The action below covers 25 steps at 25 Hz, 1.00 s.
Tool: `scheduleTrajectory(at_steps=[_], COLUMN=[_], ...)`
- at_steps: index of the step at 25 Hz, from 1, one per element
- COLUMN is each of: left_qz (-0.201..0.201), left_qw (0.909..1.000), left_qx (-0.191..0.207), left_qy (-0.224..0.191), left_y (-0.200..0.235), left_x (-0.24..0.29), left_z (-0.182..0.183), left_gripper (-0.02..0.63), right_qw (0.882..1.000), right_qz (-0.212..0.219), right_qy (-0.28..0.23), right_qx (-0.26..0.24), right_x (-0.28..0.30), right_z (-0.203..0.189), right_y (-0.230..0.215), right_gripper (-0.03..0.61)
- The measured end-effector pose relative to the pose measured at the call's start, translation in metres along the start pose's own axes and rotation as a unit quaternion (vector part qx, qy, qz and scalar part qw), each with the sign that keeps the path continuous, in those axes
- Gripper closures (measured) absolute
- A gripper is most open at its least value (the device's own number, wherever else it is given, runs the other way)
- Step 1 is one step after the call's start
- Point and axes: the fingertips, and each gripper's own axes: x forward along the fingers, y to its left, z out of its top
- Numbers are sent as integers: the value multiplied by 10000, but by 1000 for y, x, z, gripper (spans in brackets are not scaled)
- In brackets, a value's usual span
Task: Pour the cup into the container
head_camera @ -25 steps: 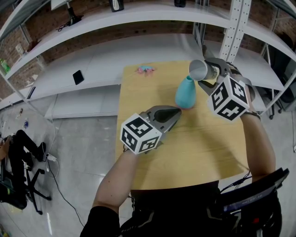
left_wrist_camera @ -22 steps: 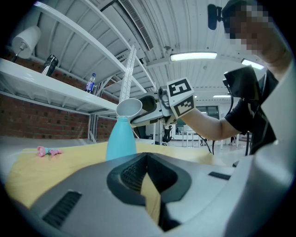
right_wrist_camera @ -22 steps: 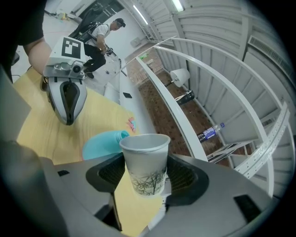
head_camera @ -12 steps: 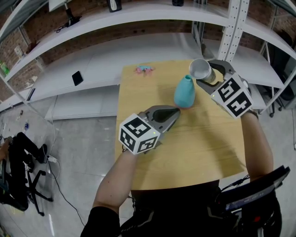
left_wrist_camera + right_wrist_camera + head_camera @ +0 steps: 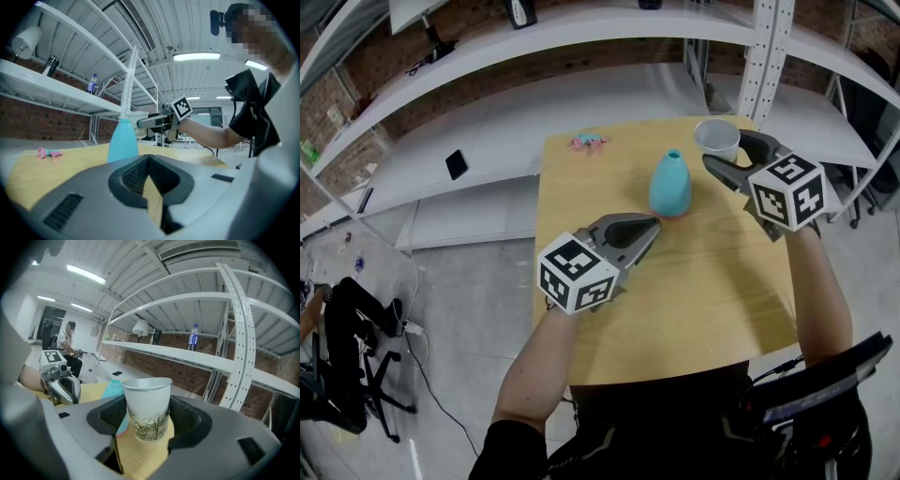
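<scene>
head view, what's on the table?
— teal container, upright, narrow neck, mid-table toward the far edge. small pink thing near the far left corner, well apart from it.

and the cup?
— white paper cup, upright, mouth up, by the table's far right corner. just right of the container and a bit beyond it, not touching. can't tell from above what's in it.

right gripper?
— clamped on the cup. in the right gripper view the jaws press both sides of the cup below the rim. green plant print on its lower half. container shows behind it at left. can't tell if the cup's base touches the wood.

left gripper?
— low over the table on the near side of the container, tips toward its base, close but apart. in the left gripper view the jaws are closed together with nothing between them, only a sliver of wood below where they meet. container stands just ahead, pink thing off to the left.

anything else?
— dark phone on the white shelf left of the table.
</scene>
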Motion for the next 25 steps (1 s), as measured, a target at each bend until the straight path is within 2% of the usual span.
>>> scheduleTrajectory(at_steps=[4, 12, 25], left_qz=[21, 34, 89], left_qw=[10000, 10000, 9999], left_qx=[-3, -3, -27], left_qy=[2, 16, 43], left_y=[2, 2, 4], left_x=[0, -1, 0], left_z=[0, 0, 0], left_gripper=[614, 614, 614], right_qw=[9980, 9909, 9859], right_qz=[-73, -246, -318], right_qy=[-218, -286, -25], right_qx=[586, 1291, 1645], right_x=[-3, -6, -2], right_z=[-15, -57, -100], right_y=[-10, -23, -29], right_gripper=[291, 290, 290])
